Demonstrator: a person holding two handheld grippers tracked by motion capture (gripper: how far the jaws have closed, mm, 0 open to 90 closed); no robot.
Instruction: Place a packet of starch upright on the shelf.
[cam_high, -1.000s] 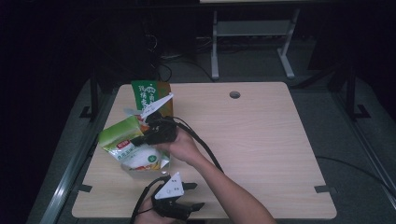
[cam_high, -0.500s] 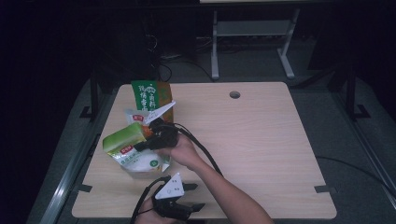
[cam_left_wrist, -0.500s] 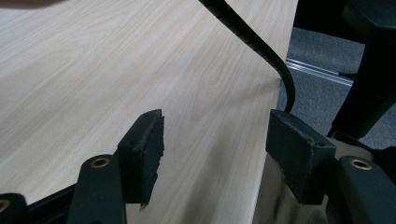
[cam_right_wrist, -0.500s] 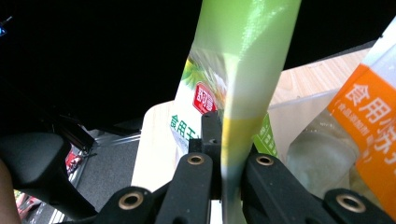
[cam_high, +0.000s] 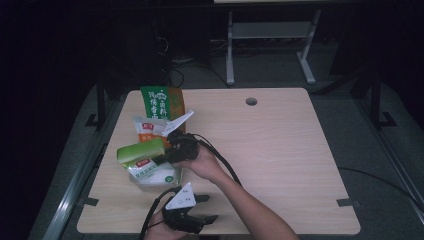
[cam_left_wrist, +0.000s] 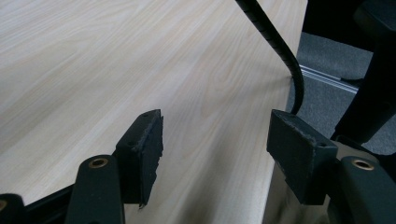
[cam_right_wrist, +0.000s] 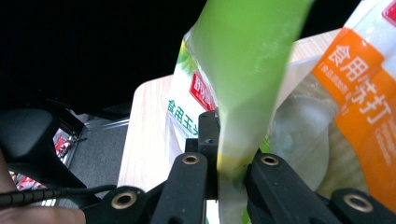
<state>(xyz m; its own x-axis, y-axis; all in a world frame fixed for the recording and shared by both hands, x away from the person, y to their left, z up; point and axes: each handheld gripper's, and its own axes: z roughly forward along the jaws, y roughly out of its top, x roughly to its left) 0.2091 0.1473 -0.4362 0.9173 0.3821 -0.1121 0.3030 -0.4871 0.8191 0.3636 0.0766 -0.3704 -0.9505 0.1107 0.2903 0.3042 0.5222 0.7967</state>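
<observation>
Step in hand: my right tongs (cam_right_wrist: 219, 172) pinch a green packet (cam_high: 141, 150), lifted; left tongs (cam_left_wrist: 215, 149) spread on surface (cam_high: 280, 145). Next, likely: set it down.

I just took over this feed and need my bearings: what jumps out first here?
The right claw stands out first: it is shut on a bright green packet, held over a white bag at the table's left side. Behind it lie a white-and-orange bag and a standing green box. The left claw rests open near the table's front edge, holding nothing.
</observation>
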